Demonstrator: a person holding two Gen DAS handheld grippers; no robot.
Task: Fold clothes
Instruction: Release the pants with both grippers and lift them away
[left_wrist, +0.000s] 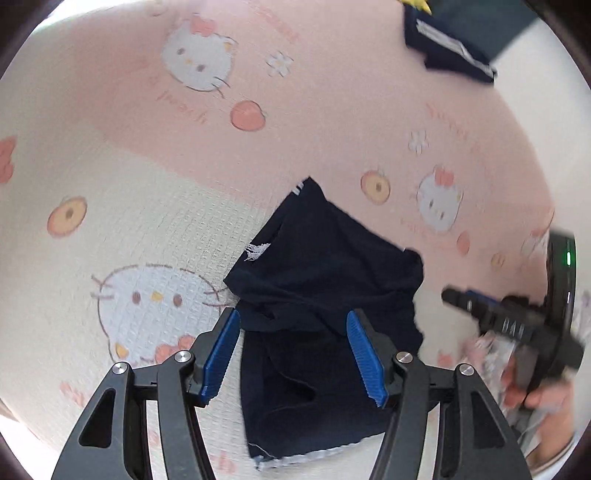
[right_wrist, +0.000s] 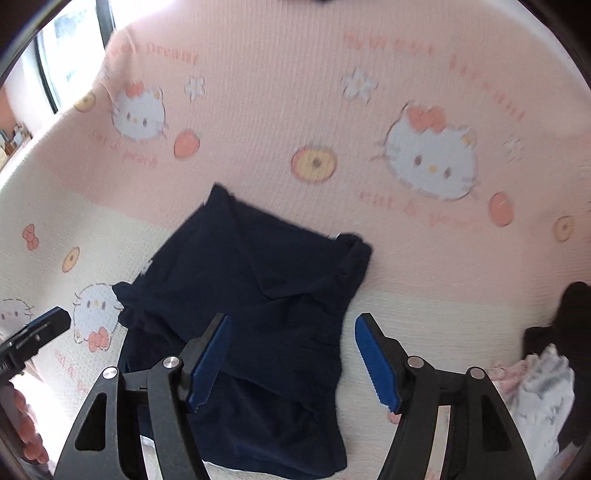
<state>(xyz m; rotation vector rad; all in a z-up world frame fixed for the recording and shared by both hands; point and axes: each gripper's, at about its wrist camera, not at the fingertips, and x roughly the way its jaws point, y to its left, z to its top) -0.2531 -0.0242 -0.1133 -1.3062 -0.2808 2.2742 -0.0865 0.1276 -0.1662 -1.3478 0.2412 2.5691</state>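
A dark navy garment (left_wrist: 317, 295) lies crumpled and partly folded on a pink and cream cartoon-cat bedspread (left_wrist: 147, 155), its pale hem toward me. My left gripper (left_wrist: 293, 321) hovers open above its near half, nothing between the blue pads (left_wrist: 221, 350). In the right wrist view the same navy garment (right_wrist: 251, 295) lies below my right gripper (right_wrist: 293, 326), which is open and straddles the garment's right edge. The right gripper (left_wrist: 509, 325) also shows at the right of the left wrist view, held by a hand. The left gripper's tip (right_wrist: 48, 323) shows at the left edge.
A folded dark garment with a label (left_wrist: 454, 44) lies at the far edge of the bedspread. A pile of pale floral and black clothes (right_wrist: 546, 373) sits at the right. A window (right_wrist: 74, 55) is at the upper left. A person's hand (right_wrist: 26, 435) shows lower left.
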